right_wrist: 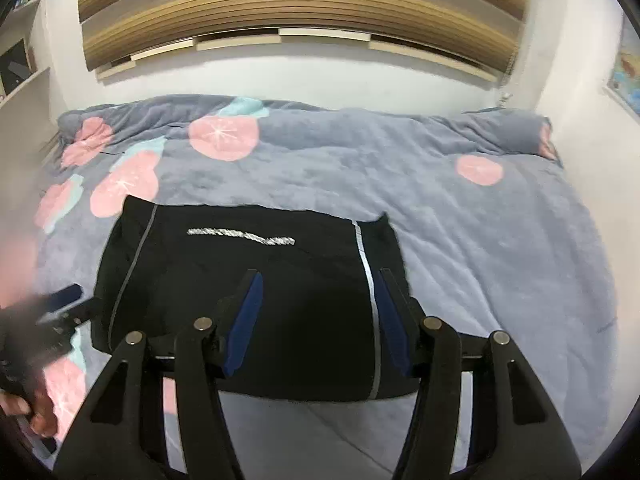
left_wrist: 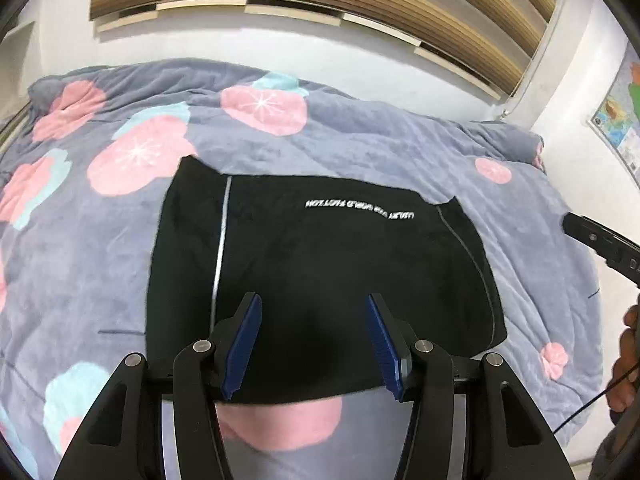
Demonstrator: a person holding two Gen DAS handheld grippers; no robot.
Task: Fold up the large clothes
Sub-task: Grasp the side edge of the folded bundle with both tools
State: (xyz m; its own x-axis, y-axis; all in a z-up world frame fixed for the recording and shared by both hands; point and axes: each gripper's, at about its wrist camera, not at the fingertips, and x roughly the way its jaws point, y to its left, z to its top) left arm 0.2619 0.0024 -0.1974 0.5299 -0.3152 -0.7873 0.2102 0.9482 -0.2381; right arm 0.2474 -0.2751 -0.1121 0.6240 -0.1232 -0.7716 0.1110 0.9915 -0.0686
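Note:
A black garment (left_wrist: 320, 264) with grey piping and a line of white lettering lies folded into a flat rectangle on the bed; it also shows in the right wrist view (right_wrist: 256, 288). My left gripper (left_wrist: 314, 304) is open and empty, hovering over the garment's near edge. My right gripper (right_wrist: 318, 276) is open and empty, above the garment's near right part by the silver stripe. The right gripper's tip (left_wrist: 592, 236) shows at the right edge of the left wrist view. The left gripper (right_wrist: 64, 300) shows blurred at the left edge of the right wrist view.
The bed is covered by a grey-blue quilt (left_wrist: 360, 136) with pink and teal flowers, also in the right wrist view (right_wrist: 460, 208). A white wall and wooden slatted headboard (right_wrist: 300, 4) stand behind. A map poster (left_wrist: 620, 120) hangs on the right wall. Shelves (right_wrist: 20, 64) stand at left.

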